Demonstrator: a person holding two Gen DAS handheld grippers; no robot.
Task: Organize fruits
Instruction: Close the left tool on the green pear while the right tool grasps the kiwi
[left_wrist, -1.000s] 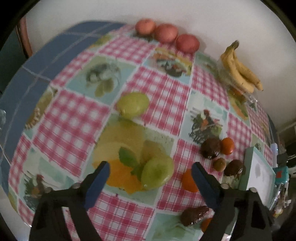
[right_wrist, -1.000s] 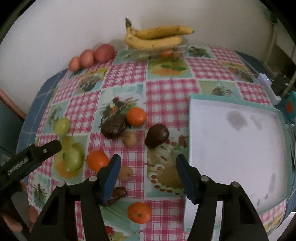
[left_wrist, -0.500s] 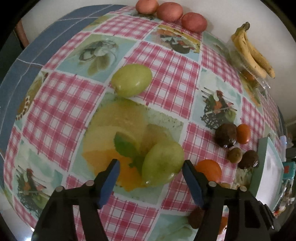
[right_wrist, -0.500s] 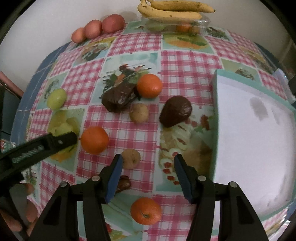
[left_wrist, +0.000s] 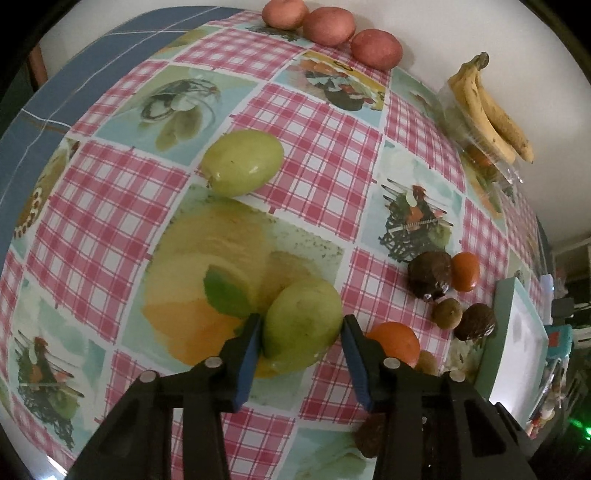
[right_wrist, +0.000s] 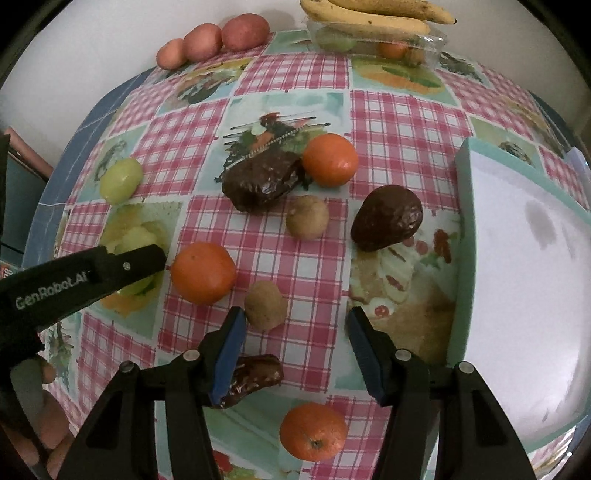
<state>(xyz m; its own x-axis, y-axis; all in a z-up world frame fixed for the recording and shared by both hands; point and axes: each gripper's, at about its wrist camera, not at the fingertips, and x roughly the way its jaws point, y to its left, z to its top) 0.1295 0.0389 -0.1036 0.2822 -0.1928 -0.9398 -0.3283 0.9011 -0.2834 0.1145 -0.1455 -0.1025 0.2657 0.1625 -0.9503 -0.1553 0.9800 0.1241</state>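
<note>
Your left gripper is closing around the green fruit on the tablecloth, pads at its sides; your right gripper, jaws closing on nothing, hovers near a small brown fruit; round smooth skin may squirt free.

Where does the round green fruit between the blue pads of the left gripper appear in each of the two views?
Left wrist view: the round green fruit sits low in the centre, between the closing left gripper pads.
Right wrist view: at the left edge, mostly hidden behind the black left gripper finger.
Shared landmark: the orange tangerine right of it.
</note>
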